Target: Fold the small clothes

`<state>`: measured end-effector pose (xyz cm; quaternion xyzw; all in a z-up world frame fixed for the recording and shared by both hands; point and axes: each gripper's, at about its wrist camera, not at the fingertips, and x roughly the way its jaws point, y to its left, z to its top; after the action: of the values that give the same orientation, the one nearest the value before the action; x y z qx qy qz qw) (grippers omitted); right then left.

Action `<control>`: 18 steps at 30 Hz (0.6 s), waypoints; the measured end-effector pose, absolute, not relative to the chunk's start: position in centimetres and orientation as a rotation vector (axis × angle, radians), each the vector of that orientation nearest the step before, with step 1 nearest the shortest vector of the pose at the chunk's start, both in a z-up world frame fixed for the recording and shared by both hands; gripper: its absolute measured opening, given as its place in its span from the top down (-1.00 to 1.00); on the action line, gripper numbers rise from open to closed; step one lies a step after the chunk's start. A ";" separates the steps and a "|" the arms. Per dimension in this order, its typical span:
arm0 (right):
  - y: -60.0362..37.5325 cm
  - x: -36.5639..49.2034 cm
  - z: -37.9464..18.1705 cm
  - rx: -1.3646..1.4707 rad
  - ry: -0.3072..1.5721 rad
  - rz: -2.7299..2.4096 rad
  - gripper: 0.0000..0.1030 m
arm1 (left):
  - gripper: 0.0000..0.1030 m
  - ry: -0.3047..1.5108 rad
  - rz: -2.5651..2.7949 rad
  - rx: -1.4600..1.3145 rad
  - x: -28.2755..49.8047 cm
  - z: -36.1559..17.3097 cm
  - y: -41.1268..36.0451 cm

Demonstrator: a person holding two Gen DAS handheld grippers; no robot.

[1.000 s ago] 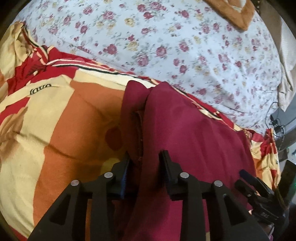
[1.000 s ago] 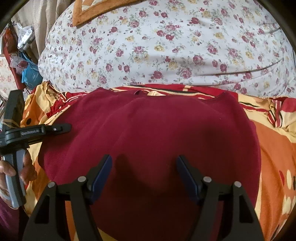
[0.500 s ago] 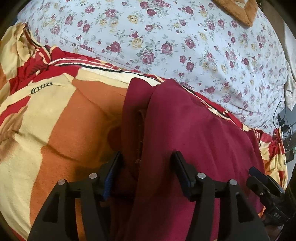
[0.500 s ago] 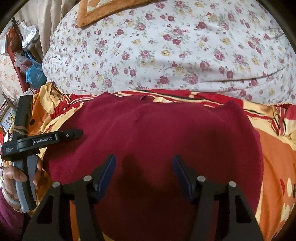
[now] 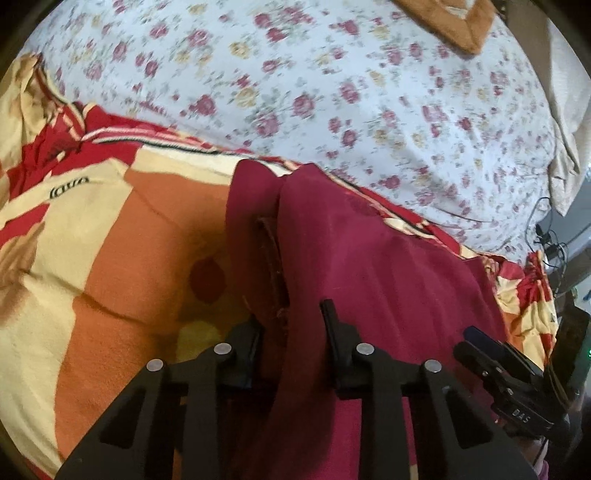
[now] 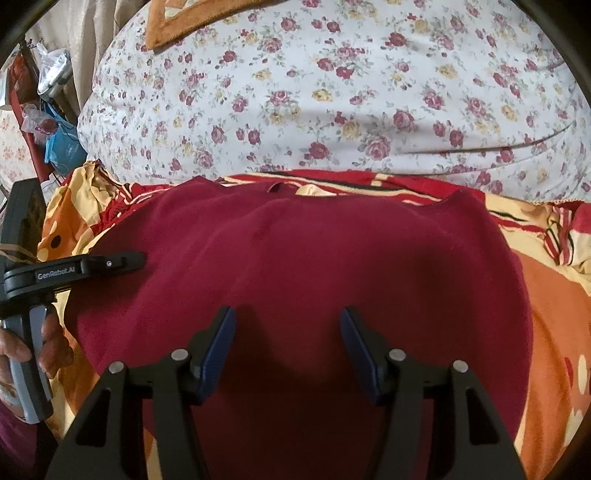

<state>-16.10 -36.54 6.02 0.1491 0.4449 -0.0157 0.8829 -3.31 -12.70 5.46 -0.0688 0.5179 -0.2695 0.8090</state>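
Note:
A dark red garment (image 6: 303, 258) lies spread on an orange, yellow and red blanket (image 5: 122, 236). In the left wrist view the garment (image 5: 388, 266) has one layer lying over another along its left edge. My left gripper (image 5: 291, 325) straddles that layered edge with its jaws partly apart and cloth bunched between them. My right gripper (image 6: 286, 332) is open, low over the near middle of the garment, with nothing in it. The other hand-held gripper shows at the left of the right wrist view (image 6: 85, 267) and at the lower right of the left wrist view (image 5: 506, 365).
A big floral quilt (image 6: 332, 92) fills the far side behind the blanket. A brown cushion (image 5: 454, 22) lies on it. Bags and clutter (image 6: 48, 122) stand at the far left of the right wrist view, and cables (image 5: 550, 240) hang at the right of the left wrist view.
My left gripper's jaws widened and then narrowed again on the garment's folded edge while it shifted slightly. My right gripper's jaws narrowed a little and stayed over the garment.

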 end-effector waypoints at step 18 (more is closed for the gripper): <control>-37.5 -14.0 5.2 0.369 0.904 -0.018 -0.06 | 0.69 1.070 -0.654 -0.129 -6.0 10.8 -16.4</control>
<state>-13.98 -37.54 5.18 0.1771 0.4342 -0.0087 0.8832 -6.04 -16.37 10.78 -0.0602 0.5004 -0.3056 0.8078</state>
